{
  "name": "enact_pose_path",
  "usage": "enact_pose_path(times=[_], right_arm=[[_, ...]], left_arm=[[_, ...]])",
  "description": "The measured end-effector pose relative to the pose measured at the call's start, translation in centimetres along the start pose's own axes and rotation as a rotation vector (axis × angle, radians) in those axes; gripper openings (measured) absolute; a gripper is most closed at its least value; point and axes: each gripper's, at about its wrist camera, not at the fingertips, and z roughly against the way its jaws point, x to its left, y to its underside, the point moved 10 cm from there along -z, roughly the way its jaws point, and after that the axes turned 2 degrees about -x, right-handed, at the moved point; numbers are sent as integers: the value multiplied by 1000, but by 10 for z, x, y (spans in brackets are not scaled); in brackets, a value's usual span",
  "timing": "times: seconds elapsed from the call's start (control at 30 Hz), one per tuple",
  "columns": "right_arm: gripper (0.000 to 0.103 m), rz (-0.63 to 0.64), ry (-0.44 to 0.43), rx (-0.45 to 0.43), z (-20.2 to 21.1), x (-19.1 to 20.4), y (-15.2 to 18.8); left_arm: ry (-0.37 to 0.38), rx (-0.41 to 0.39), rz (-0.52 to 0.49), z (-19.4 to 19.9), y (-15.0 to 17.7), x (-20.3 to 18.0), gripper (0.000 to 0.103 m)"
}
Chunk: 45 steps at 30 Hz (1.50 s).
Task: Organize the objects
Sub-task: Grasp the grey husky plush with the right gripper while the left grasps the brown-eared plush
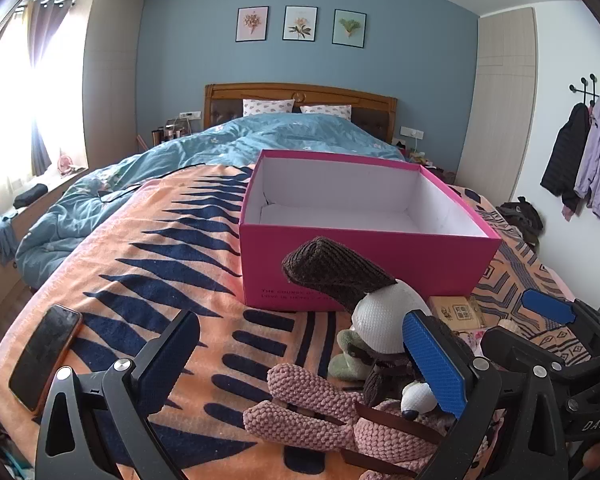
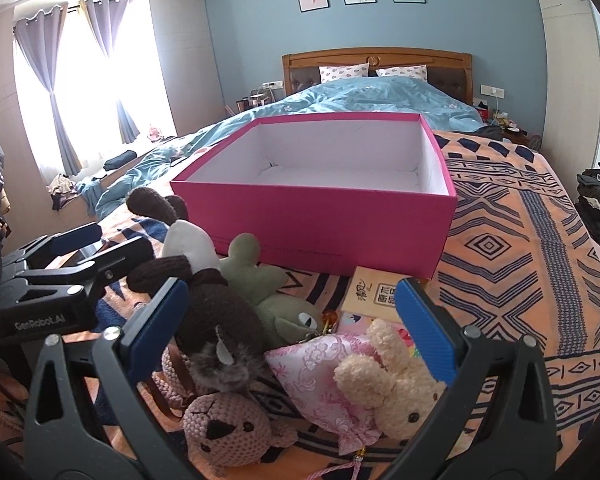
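Both grippers, left [image 1: 300,364] and right [image 2: 292,320], stood wide apart, holding nothing. Toys [image 2: 228,360] lay heaped at the bed's near edge, mostly under the right gripper, likely the nearer. Box [image 2: 320,216] sat just beyond, empty, long side facing.

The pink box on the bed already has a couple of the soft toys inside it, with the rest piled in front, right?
Not quite. The pink box is empty: the right wrist view shows only its bare white inside. All the soft toys are piled on the blanket in front of it.
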Motion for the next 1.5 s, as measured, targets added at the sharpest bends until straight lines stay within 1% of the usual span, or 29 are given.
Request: enact_pose_path(times=[0.27, 0.47, 0.57, 0.67, 0.7, 0.73, 0.83, 0.9, 1.0, 1.03, 1.07, 1.1, 1.13, 1.2, 1.3, 1.43, 1.5], right_arm=[[103, 33, -61, 15, -2, 15, 5], [103, 55, -99, 44, -5, 23, 14], [98, 82, -114, 57, -6, 28, 19], [86, 104, -117, 83, -11, 32, 25], [80, 106, -123, 96, -13, 34, 27], [76, 109, -132, 108, -15, 35, 28], [73, 126, -161, 127, -20, 40, 32], [73, 135, -159, 140, -24, 40, 34], [61, 133, -193, 162, -30, 42, 39], [60, 135, -197, 165, -30, 41, 39], [59, 136, -207, 164, -29, 41, 38], [55, 137, -217, 165, -28, 40, 38], [53, 138, -221, 161, -26, 38, 36], [53, 142, -225, 158, -22, 32, 32], [53, 164, -224, 133, -14, 27, 22], [53, 166, -271, 118, -4, 19, 7], [53, 134, -309, 124, -1, 13, 3]], left_arm=[[12, 14, -2, -1, 4, 3, 103], [24, 21, -9, -1, 5, 1, 103], [36, 19, -17, -1, 5, -1, 103], [58, 18, -33, -1, 4, -4, 103], [71, 20, -40, -1, 4, -6, 103], [84, 21, -44, -1, 4, -8, 103], [136, 22, -68, -2, 3, -13, 103], [180, 31, -81, -3, 3, -18, 103], [240, 44, -101, -6, 3, -25, 103], [251, 48, -105, -7, 3, -26, 103], [262, 54, -108, -8, 3, -28, 102], [278, 58, -112, -9, 3, -30, 99], [289, 60, -113, -9, 2, -30, 97], [318, 62, -117, -8, 0, -34, 93], [362, 49, -142, -3, -5, -42, 91], [419, 27, -222, 6, -8, -62, 91], [433, 28, -267, 5, -6, -72, 91]])
